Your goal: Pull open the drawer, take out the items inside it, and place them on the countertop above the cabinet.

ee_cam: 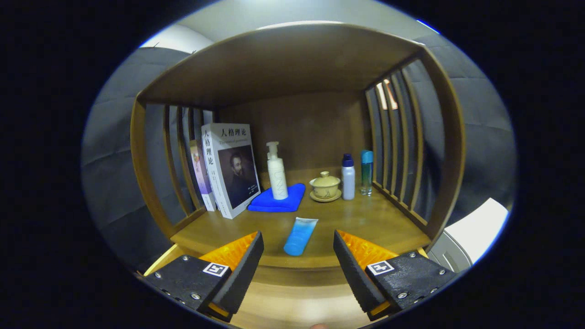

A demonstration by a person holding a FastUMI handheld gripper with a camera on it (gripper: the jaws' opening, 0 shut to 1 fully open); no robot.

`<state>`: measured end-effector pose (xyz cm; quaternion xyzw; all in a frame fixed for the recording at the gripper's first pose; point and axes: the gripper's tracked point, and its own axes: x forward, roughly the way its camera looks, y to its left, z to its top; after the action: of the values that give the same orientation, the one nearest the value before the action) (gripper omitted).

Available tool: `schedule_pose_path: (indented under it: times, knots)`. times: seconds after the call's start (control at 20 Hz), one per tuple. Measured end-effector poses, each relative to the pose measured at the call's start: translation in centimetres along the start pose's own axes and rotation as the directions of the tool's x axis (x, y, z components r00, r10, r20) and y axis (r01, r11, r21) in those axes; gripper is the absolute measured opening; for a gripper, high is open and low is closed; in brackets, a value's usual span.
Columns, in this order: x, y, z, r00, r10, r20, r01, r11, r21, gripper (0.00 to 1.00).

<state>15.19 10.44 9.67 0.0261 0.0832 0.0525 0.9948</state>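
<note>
A blue tube [300, 236] lies flat on the wooden countertop [365, 224], near its front edge, just ahead of my fingers and between their lines. My gripper [298, 249] is open with nothing held; its two fingers stand wide apart in front of the countertop's edge. Below the edge, a lighter wooden surface [297, 306] runs between the fingers; I cannot tell whether it is the drawer.
On the countertop stand two books [231, 169] at the left, a white pump bottle [277, 172] on a folded blue cloth [278, 198], a lidded tea cup on a saucer [325, 186], and two small bottles [356, 176]. Slatted wooden sides and a shelf roof enclose it. A white object [475, 233] is at the right.
</note>
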Motion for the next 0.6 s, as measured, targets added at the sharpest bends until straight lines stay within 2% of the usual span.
schedule_pose_path:
  times: [0.1, 0.35, 0.6]
  knots:
    - [-1.7, -0.3, -1.1, 1.0, -0.012, 0.008, 0.012, 1.0, 0.014, 0.94]
    - [-4.7, 0.4, -2.8, 0.999, -0.02, 0.038, 0.022, 0.998, -0.051, 0.95]
    - [-8.8, 2.4, -4.0, 0.995, 0.005, 0.103, 0.002, 0.998, -0.064, 0.95]
